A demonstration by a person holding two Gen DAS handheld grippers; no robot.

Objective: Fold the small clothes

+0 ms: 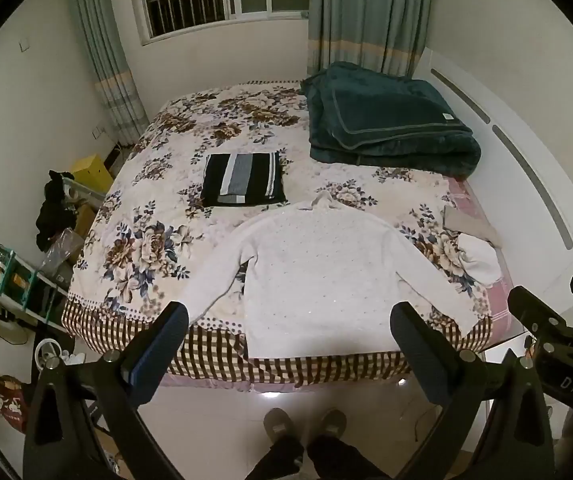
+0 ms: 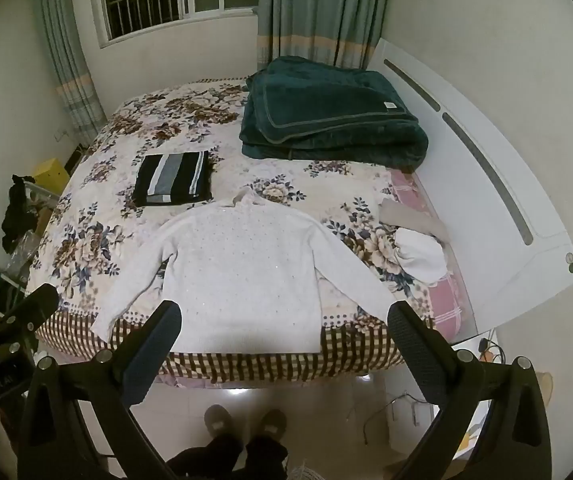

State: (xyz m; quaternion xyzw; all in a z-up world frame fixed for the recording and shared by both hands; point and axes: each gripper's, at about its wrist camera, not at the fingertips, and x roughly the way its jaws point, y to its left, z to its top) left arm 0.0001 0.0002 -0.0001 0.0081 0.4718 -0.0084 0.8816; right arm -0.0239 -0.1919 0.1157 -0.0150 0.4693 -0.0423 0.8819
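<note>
A white knit sweater [image 1: 326, 276] lies flat on the bed, sleeves spread, collar toward the far side, hem at the near edge; it also shows in the right wrist view [image 2: 242, 276]. A folded black, grey and white striped garment [image 1: 244, 179] lies beyond it on the left, also in the right wrist view [image 2: 174, 178]. My left gripper [image 1: 290, 320] is open and empty, held above the floor before the bed's near edge. My right gripper [image 2: 284, 318] is open and empty at the same height. Each gripper's body shows at the other view's edge.
The bed [image 1: 158, 208] has a floral cover with a checked border. A folded dark green blanket [image 1: 386, 120] lies at the far right. Crumpled white cloth [image 1: 480, 258] and a beige piece [image 1: 470, 222] lie by the white headboard [image 1: 546, 184]. Shelves and clutter [image 1: 18, 280] stand left. Feet [image 1: 306, 424] stand below.
</note>
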